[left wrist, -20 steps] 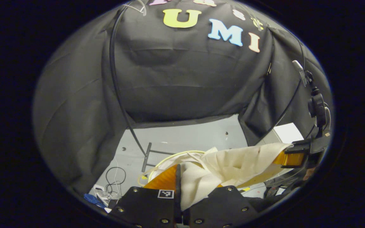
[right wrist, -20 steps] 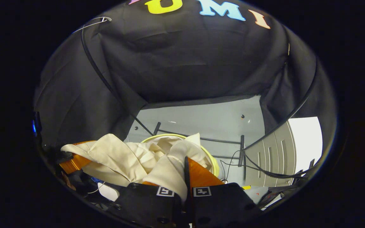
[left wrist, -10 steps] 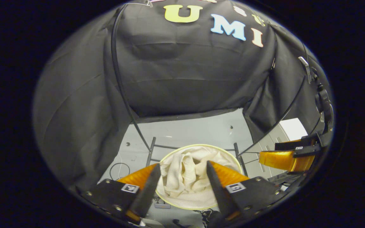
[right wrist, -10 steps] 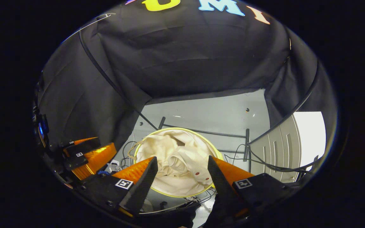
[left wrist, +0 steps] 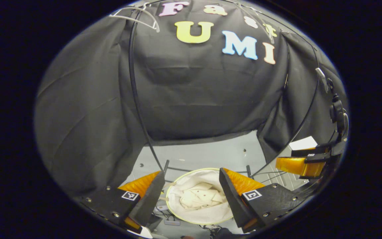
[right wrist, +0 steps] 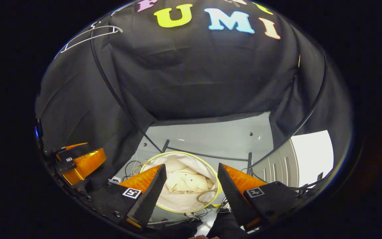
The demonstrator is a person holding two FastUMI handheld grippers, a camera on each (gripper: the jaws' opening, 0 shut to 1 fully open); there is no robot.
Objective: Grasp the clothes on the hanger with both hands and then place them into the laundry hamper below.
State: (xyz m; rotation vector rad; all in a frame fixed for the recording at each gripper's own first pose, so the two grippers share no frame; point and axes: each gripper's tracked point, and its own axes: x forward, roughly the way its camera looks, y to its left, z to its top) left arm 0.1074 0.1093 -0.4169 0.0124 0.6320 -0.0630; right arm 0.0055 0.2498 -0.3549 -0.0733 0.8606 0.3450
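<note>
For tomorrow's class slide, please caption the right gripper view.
Open right gripper above the laundry hamper, cream clothes inside, bare hanger overhead.

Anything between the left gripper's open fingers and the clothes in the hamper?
Nothing. In the left gripper view the left gripper hangs open above the hamper, with open air down to the clothes.

Left hand-held gripper [left wrist: 191,196]: two wedge-shaped fingers [left wrist: 146,202], orange ribbed outer sides, black textured inner pads. Black base plates with silver screws [left wrist: 113,214], small square black-and-white marker [left wrist: 130,195] on each plate. Right hand-held gripper [right wrist: 191,194]: same build, orange wedges, black pads, black plates, square marker [right wrist: 254,192] per side. Seen from left gripper view, right one shows orange finger, black mount, black cable [left wrist: 338,114] above it.
</note>
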